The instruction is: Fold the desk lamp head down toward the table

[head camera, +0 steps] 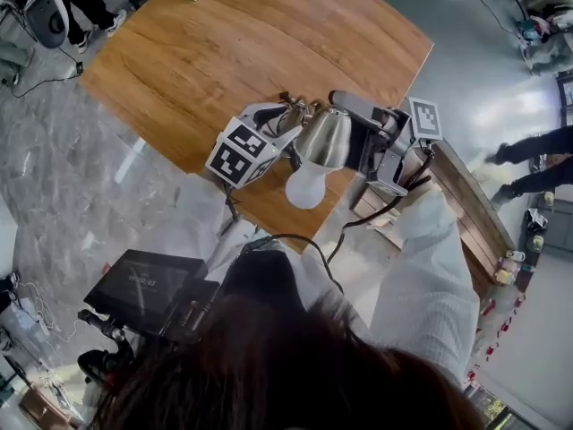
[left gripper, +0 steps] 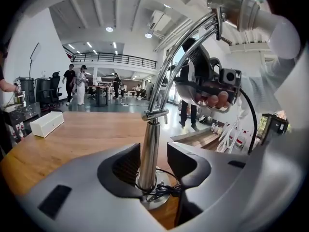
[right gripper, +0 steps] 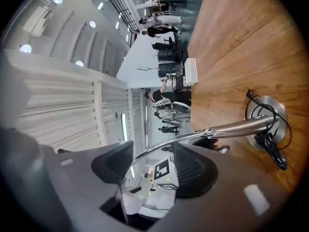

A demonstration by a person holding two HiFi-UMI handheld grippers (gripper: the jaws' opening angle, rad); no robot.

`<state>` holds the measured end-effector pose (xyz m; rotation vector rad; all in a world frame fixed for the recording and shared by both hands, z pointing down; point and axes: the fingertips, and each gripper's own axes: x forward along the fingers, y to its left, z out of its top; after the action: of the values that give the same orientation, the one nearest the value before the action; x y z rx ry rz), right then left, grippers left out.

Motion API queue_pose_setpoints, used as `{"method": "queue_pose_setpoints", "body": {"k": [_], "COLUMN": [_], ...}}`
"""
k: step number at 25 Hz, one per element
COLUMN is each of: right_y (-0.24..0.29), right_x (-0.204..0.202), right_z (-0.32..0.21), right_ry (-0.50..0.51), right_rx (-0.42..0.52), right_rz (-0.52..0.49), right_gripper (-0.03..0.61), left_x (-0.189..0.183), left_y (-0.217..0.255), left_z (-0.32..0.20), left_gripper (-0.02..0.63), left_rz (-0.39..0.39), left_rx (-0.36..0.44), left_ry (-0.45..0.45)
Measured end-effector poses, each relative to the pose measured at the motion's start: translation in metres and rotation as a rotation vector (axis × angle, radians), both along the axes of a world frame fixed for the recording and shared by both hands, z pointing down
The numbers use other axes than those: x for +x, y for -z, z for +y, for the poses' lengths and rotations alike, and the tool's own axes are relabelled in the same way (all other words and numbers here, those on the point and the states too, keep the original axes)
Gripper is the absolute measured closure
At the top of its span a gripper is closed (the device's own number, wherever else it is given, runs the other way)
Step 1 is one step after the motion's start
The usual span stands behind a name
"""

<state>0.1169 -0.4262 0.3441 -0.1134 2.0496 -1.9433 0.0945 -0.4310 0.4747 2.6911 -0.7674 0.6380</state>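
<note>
A wooden table [head camera: 224, 43] is spread beneath and ahead of both tools, and the desk lamp [head camera: 318, 146] is stood near its edge. The left gripper [left gripper: 153, 163] is held low with its jaws apart, and the lamp's chrome post [left gripper: 148, 144] is seen upright between them, close against the left pad with a gap at the right one. The right gripper [right gripper: 153, 161] is held higher with its jaws likewise released, and the thin curved arm [right gripper: 161, 143] is seen crossing the gap without being pinched. The lamp head [head camera: 324, 139] is raised just beside this gripper, not folded down. A white box [left gripper: 47, 123] is seen well off to the left gripper's left. A dark cable [right gripper: 270, 146] is looped around the round base [right gripper: 263, 111], far ahead of the right gripper. The white bulb [head camera: 307, 186] is pointed downward.
</note>
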Motion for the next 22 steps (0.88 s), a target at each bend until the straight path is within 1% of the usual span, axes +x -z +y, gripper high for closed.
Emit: {"method": "queue_pose_setpoints", "body": {"k": [3,5,8,9,10,13,16,18,19,22], "right_y": [-0.005,-0.005,0.002,0.003,0.004,0.006,0.009,0.011,0.01,0.007], "right_x": [-0.003,-0.008,-0.019,-0.022,-0.024,-0.023,-0.023,-0.023,-0.023,-0.027], "right_z": [0.007,0.01,0.01,0.01,0.01,0.013,0.013,0.013,0.015,0.029], "right_ry": [0.057,0.087,0.111,0.115,0.118,0.117,0.109,0.096,0.096,0.118], "right_rx": [-0.053,-0.08,-0.078,-0.076,-0.076,-0.084,-0.082,-0.067,-0.045,0.068], "right_rz": [-0.012,-0.035,-0.073,-0.08,-0.086,-0.092,-0.093,-0.096,-0.089,-0.029], "right_gripper": [0.348,0.345,0.347,0.346,0.345,0.356,0.37,0.37,0.371,0.389], "left_x": [0.009,0.014,0.014,0.014,0.015,0.015,0.014,0.015,0.016,0.016], "left_y": [0.002,0.001,0.0,-0.001,-0.001,-0.003,-0.002,-0.002,-0.002,-0.003], "left_z": [0.0,0.001,-0.001,-0.002,-0.002,-0.001,-0.002,-0.003,-0.003,-0.004], "left_gripper": [0.457,0.457,0.471,0.493,0.499,0.499,0.497,0.497,0.495,0.492], "left_rz": [-0.011,-0.042,-0.087,-0.09,-0.086,-0.056,-0.044,-0.037,-0.03,-0.017], "left_rx": [0.008,0.028,0.066,0.065,0.054,-0.002,-0.02,-0.024,-0.033,-0.063], "left_ry": [-0.031,-0.059,-0.068,-0.067,-0.068,-0.085,-0.098,-0.104,-0.107,-0.124]}}
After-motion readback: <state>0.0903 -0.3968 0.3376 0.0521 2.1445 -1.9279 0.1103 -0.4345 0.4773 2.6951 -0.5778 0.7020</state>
